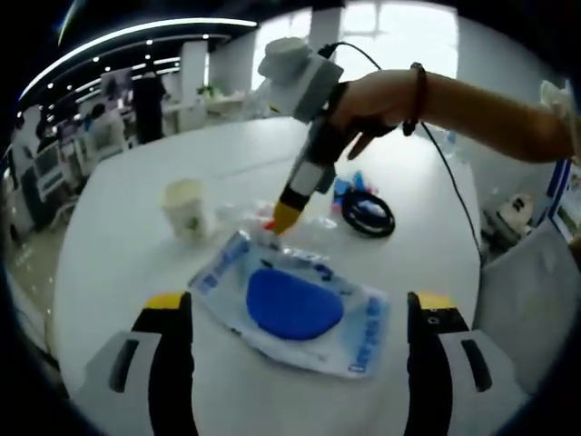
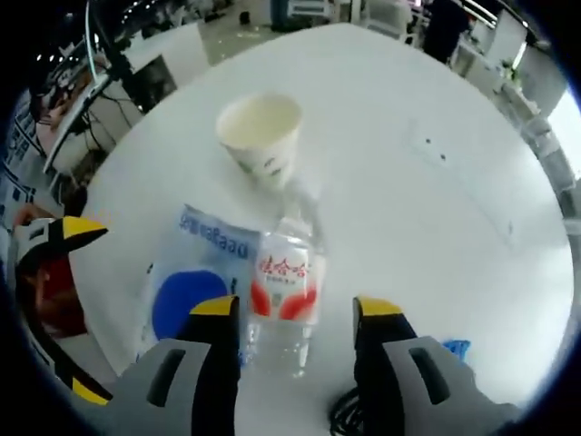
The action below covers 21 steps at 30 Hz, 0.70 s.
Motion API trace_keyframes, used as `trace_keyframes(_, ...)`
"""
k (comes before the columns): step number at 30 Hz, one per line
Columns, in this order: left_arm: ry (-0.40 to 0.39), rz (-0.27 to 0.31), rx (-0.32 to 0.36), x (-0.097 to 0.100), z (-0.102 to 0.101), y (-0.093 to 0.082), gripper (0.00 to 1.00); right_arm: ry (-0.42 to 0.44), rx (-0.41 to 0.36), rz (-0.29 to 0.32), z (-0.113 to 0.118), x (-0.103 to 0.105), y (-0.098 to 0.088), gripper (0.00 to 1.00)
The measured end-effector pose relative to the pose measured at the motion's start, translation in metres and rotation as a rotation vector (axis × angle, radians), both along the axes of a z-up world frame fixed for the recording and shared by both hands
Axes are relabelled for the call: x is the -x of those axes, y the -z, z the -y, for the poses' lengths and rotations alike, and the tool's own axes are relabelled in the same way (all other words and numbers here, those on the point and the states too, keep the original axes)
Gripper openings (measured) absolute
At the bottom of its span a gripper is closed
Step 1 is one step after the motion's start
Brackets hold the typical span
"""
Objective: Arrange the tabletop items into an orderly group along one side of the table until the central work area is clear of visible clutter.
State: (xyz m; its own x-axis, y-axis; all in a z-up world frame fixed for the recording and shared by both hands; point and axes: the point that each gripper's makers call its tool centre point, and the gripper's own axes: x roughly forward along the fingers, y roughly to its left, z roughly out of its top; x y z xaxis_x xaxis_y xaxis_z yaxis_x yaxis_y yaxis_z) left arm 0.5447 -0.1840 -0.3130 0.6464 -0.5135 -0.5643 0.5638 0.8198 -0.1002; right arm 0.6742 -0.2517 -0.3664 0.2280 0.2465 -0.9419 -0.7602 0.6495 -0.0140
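A clear plastic pouch with blue print and a blue disc inside lies flat on the white table, between the wide-open jaws of my left gripper. My right gripper, held by a hand, reaches in from the upper right with its yellow tips down at a small water bottle. In the right gripper view that bottle, clear with a red label, lies between the open jaws of my right gripper, which do not clamp it. A white paper cup stands upright beyond it. The pouch lies left of the bottle.
A coiled black cable and a small blue item lie right of the bottle. A cable trails from the right gripper across the table. Beyond the table's far edge stand desks and people. The table's far half is bare.
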Motion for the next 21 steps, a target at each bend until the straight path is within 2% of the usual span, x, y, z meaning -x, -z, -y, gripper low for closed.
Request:
trace_keyframes(7, 0.003, -0.01, 0.004, 0.0, 0.002, 0.002, 0.94, 0.034, 0.031, -0.044, -0.001, 0.004, 0.011, 0.44)
trace_keyframes(10, 0.012, -0.01, -0.001, 0.001, 0.003, 0.003, 0.94, 0.062, 0.027, -0.087, -0.005, 0.011, 0.014, 0.37)
trace_keyframes(11, 0.017, -0.007, -0.007, 0.001, 0.003, 0.003, 0.94, 0.061, 0.051, -0.06, -0.003, 0.008, 0.014, 0.37)
trace_keyframes(21, 0.031, -0.016, -0.002, 0.003, 0.006, 0.004, 0.93, 0.074, 0.142, -0.064, 0.0, 0.009, 0.025, 0.39)
